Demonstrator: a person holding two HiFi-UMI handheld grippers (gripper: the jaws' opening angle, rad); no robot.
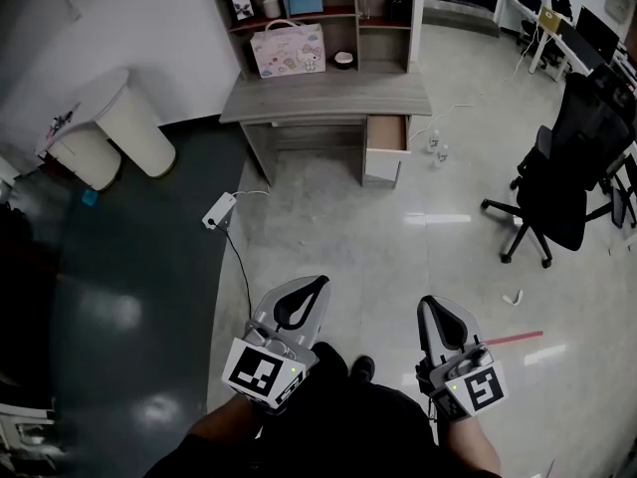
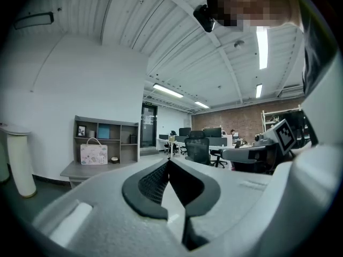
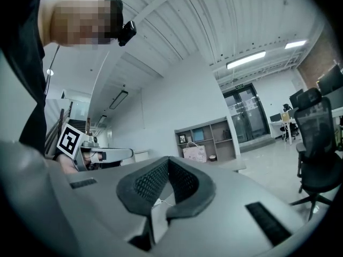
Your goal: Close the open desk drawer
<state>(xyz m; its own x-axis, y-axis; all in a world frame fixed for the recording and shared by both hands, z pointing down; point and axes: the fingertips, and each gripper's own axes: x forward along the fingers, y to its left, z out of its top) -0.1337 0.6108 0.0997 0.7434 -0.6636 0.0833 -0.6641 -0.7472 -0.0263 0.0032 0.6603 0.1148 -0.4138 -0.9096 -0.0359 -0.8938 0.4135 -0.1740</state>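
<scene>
Head view. The desk (image 1: 328, 98), of grey wood grain with a shelved hutch (image 1: 318, 3) standing on it, is set against the far wall at the top centre of the frame. The open drawer (image 1: 387, 133) is the top one of the pedestal under the right end of the desktop. It is drawn out toward the viewer, so that its light brown inner floor and pale side walls are exposed. No contents can be made out in it, and a white front face is seen below its near edge. A pastel printed bag (image 1: 288, 50) stands on the desktop to the left of the drawer, and a black office chair (image 1: 562, 172) is placed well apart to the right on the glossy floor.

The left gripper (image 1: 317, 287) and the right gripper (image 1: 433, 307) are held side by side low in the frame, pointing level toward the desk and far from the drawer.

Left gripper view. The tips of the left gripper (image 2: 169, 162) are seen pressed together with nothing between them.

Right gripper view. The right gripper (image 3: 169, 159) is likewise closed and empty, and the hutch (image 3: 206, 139) is seen in the distance.
</scene>
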